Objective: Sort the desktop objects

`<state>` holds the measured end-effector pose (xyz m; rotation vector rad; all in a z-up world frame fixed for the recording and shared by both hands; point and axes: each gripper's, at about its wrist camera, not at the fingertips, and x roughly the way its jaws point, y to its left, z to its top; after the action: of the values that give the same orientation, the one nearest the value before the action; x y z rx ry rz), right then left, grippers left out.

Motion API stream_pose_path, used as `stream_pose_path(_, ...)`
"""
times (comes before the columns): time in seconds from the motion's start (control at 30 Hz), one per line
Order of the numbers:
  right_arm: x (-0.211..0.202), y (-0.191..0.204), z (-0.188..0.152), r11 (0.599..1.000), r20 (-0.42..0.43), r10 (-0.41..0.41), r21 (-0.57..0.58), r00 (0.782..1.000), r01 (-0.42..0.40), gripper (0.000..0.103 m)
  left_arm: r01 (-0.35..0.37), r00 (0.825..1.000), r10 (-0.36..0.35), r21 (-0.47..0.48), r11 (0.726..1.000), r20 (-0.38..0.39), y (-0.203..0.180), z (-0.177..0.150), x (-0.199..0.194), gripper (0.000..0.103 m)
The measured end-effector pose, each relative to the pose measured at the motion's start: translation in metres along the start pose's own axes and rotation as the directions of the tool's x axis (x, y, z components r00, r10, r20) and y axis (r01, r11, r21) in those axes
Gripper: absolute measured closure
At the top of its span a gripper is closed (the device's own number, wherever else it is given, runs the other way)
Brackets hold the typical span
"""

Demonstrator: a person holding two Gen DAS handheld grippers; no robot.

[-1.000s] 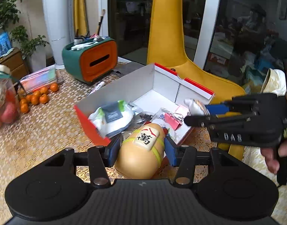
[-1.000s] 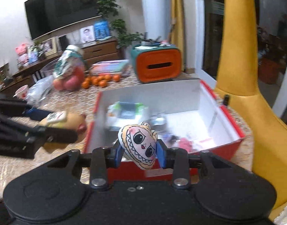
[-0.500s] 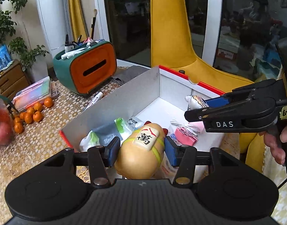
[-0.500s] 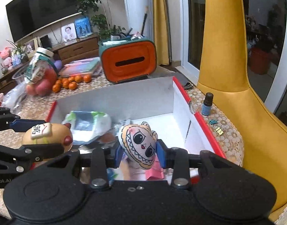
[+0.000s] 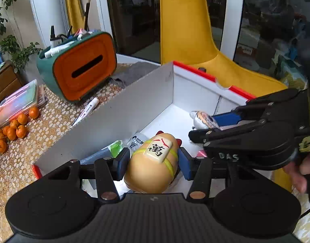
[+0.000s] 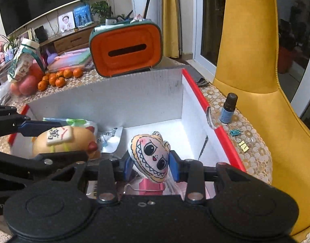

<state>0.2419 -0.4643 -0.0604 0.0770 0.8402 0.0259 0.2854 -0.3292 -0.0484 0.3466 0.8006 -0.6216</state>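
Note:
My left gripper [image 5: 153, 162] is shut on a tan squishy toy [image 5: 153, 166] with a mahjong tile on top, held over the open white box [image 5: 122, 111] with red edges. My right gripper [image 6: 152, 165] is shut on a small plush face doll [image 6: 153, 158], also held inside the box [image 6: 134, 101]. In the left wrist view the right gripper [image 5: 203, 124] comes in from the right with the doll [image 5: 201, 117] at its tip. In the right wrist view the left gripper [image 6: 59, 139] reaches in from the left with the tan toy [image 6: 62, 141]. Packets and a pink clip [image 6: 151, 186] lie in the box.
An orange and green tissue holder [image 5: 82, 68] with pens stands behind the box, a marker [image 5: 88, 109] beside it. Small oranges [image 5: 15, 127] and a plastic case [image 5: 17, 101] lie left. A small dropper bottle [image 6: 227, 108] and clips [image 6: 243, 145] sit right of the box, by a yellow chair [image 6: 256, 81].
Both grippers have moved forward and down, from before the box's near edge to over its inside, each still holding its toy.

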Motion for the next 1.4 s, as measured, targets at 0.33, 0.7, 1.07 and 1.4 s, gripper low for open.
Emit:
stream_pose_path(0.33,0.005,-0.004,0.005,1.000,-0.026,0.010,-0.004,1.000,-0.010,0.066,0.061,0.998,-0.062,-0.019,0.998,-0.032,0.006,-0.003,0.015,0.052)
stream_pose_path(0.7,-0.002,-0.004,0.003,1.000,-0.026,0.019,0.019,0.999,-0.018,0.048,0.103,0.993,-0.108,-0.087,0.991,-0.048,0.013,-0.008,0.009,0.035)
stream_pose_path(1.07,-0.040,0.000,-0.001,0.998,0.016,0.052,0.021,0.999,-0.052,0.047,0.107,0.994,-0.107,-0.105,0.989,0.008,0.013,-0.017,-0.035,0.035)
stream_pose_path(1.4,-0.083,0.017,-0.013,0.995,0.058,0.089,-0.043,0.994,-0.086,0.047,0.069,0.994,-0.057,-0.128,0.989,0.092,0.008,-0.028,-0.092,0.035)
